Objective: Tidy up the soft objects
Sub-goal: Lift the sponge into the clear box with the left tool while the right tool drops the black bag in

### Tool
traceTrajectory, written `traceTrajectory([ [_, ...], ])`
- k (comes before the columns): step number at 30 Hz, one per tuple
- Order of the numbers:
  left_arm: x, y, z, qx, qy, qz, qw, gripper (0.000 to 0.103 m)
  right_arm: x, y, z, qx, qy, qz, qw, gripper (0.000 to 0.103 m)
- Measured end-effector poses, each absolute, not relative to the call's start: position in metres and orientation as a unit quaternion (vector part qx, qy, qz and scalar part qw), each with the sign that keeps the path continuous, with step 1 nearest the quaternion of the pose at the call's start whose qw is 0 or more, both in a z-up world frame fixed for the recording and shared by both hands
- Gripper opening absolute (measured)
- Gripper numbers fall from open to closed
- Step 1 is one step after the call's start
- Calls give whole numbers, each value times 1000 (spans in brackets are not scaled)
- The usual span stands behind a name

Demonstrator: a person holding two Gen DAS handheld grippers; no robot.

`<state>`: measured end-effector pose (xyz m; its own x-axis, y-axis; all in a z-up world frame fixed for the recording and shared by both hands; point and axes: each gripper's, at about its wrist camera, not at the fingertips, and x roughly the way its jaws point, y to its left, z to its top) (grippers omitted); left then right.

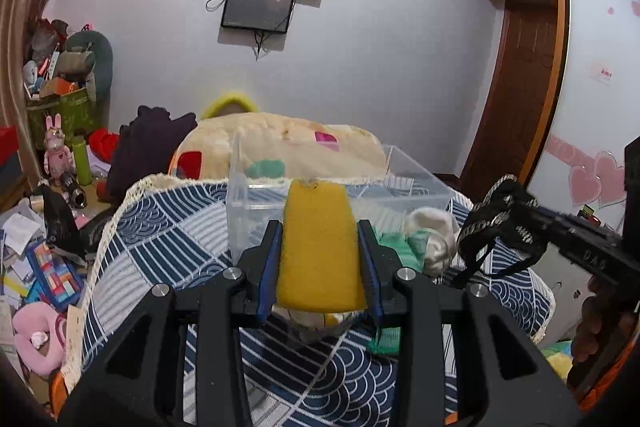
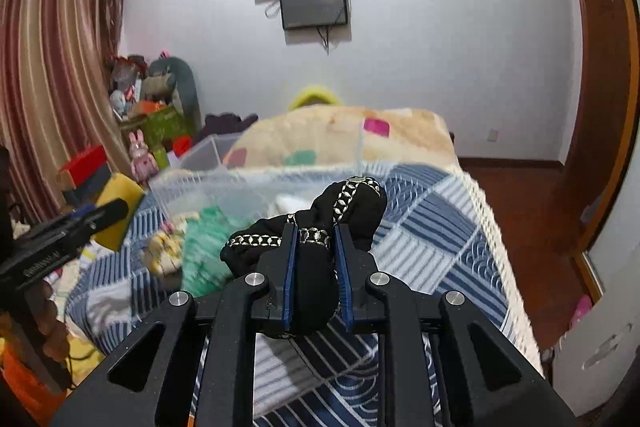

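While raised over bed (image 1: 168, 227): left hand-held gripper (image 1: 320, 239) clamped on one yellow sponge (image 1: 318, 247), right hand-held gripper (image 2: 316, 247) clamped on one black cloth (image 2: 352, 203). Unreadable gripper lettering.

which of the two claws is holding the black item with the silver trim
The right claw, clamped on the black garment; the left claw grips a yellow sponge instead.

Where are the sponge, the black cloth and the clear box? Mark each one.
sponge (image 1: 318, 247): left wrist view, middle of its yellow face.
black cloth (image 2: 310, 291): right wrist view, bunched part between the fingers.
clear box (image 1: 256, 211): left wrist view, front wall.
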<state>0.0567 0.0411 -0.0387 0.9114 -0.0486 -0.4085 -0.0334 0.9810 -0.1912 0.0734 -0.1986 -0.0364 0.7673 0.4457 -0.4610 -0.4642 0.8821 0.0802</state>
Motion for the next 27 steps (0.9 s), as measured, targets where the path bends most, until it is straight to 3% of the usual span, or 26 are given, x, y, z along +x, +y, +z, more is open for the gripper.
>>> traceTrajectory([
  [12, 91, 55, -15, -87, 210, -3, 974, 36, 90, -175, 7, -32, 173, 247, 953, 16],
  [27, 162, 73, -24, -61, 278, 11, 959, 37, 146, -143, 2, -49, 186, 241, 951, 16],
])
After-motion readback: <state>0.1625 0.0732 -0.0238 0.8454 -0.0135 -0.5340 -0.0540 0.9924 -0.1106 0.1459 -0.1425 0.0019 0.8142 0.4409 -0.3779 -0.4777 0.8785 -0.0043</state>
